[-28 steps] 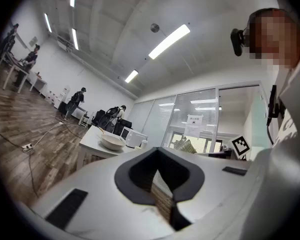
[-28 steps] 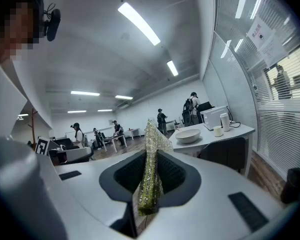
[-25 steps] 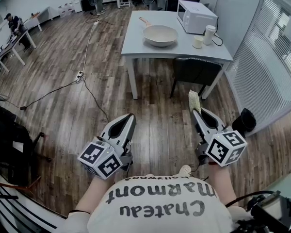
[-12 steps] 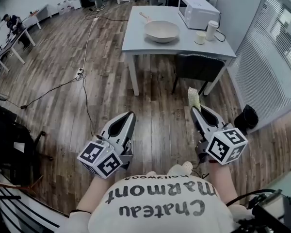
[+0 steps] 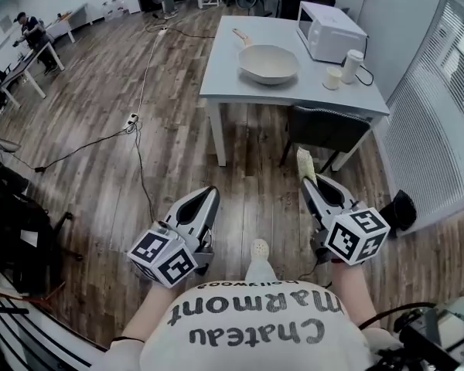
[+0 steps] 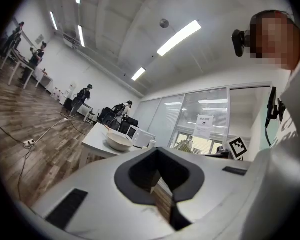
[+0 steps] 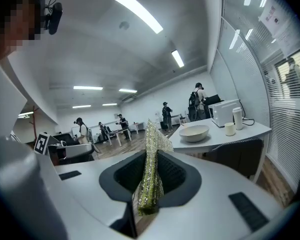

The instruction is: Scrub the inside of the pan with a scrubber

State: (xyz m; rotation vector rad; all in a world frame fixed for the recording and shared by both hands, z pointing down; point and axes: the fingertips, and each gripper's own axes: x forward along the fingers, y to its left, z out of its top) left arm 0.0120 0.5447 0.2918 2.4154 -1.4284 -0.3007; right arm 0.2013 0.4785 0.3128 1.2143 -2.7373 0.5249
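A cream pan (image 5: 269, 62) with a light handle sits on the grey table (image 5: 232, 83) ahead; it also shows small in the left gripper view as the pan (image 6: 118, 141) and in the right gripper view as the pan (image 7: 194, 132). My right gripper (image 5: 305, 179) is shut on a yellow-green scrubber (image 5: 305, 164), which sticks up between the jaws as the scrubber (image 7: 153, 163). My left gripper (image 5: 213, 194) is shut with nothing in it. Both grippers hang over the wooden floor, well short of the table.
A white microwave (image 5: 330, 31), a white cup (image 5: 334, 77) and a tall tumbler (image 5: 354, 66) stand on the table's right part. A dark chair (image 5: 322, 127) is tucked under the table. A power strip and cables (image 5: 129, 120) lie on the floor at left. Desks and people fill the far left.
The table and pan have come nearer and lower in the head view. Both grippers keep their pose, and a shoe now shows between them.
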